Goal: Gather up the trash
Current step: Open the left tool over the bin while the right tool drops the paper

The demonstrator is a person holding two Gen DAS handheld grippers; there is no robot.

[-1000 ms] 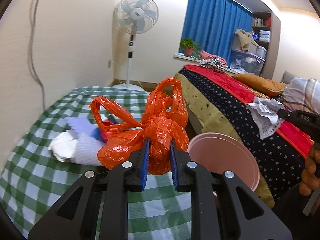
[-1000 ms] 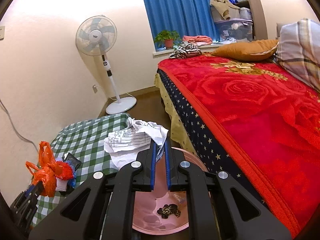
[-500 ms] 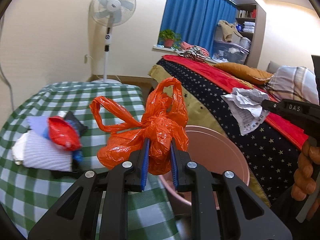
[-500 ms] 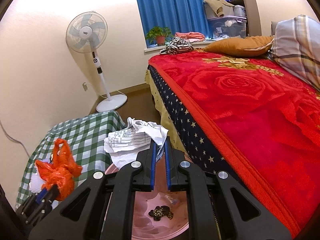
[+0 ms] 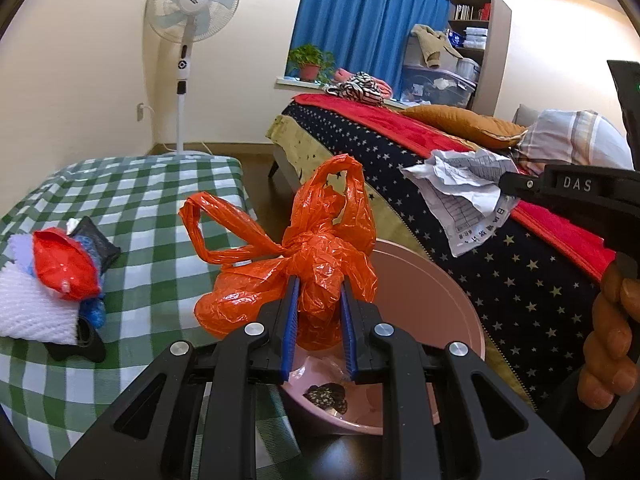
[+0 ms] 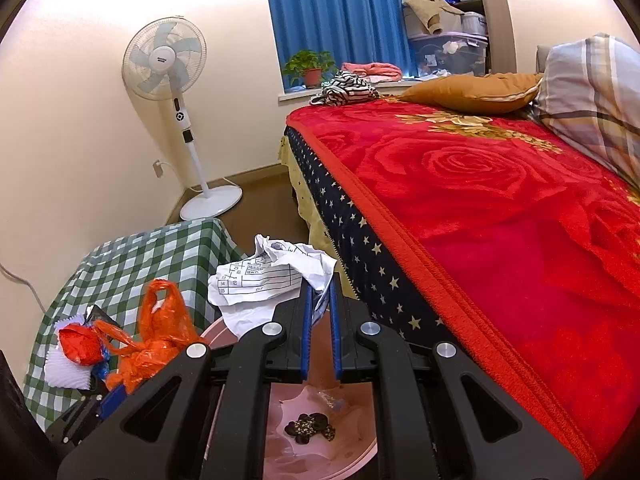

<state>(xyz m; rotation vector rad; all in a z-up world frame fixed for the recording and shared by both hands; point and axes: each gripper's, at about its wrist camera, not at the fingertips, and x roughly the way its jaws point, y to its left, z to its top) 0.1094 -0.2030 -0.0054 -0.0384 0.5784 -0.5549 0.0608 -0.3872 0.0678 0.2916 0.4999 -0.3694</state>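
My left gripper [image 5: 317, 300] is shut on a knotted orange plastic bag [image 5: 304, 256] and holds it over the near rim of a pink bin [image 5: 432, 296]. My right gripper [image 6: 320, 308] is shut on a crumpled white printed paper [image 6: 264, 280], held above the same bin [image 6: 320, 452], which has dark scraps at its bottom. The bag also shows in the right wrist view [image 6: 156, 344], left of the bin. The paper and right gripper show at the right of the left wrist view [image 5: 464, 188].
A green checked table [image 5: 152, 216] at left holds a pile of trash: red wrapper [image 5: 64, 264], white mesh, blue and black pieces. A bed with a red blanket [image 6: 500, 208] lies at right. A standing fan [image 6: 168, 64] is by the wall.
My left gripper has carried the orange bag rightward from over the table to over the bin's rim. My right gripper has held the paper above the bin, shifting slightly.
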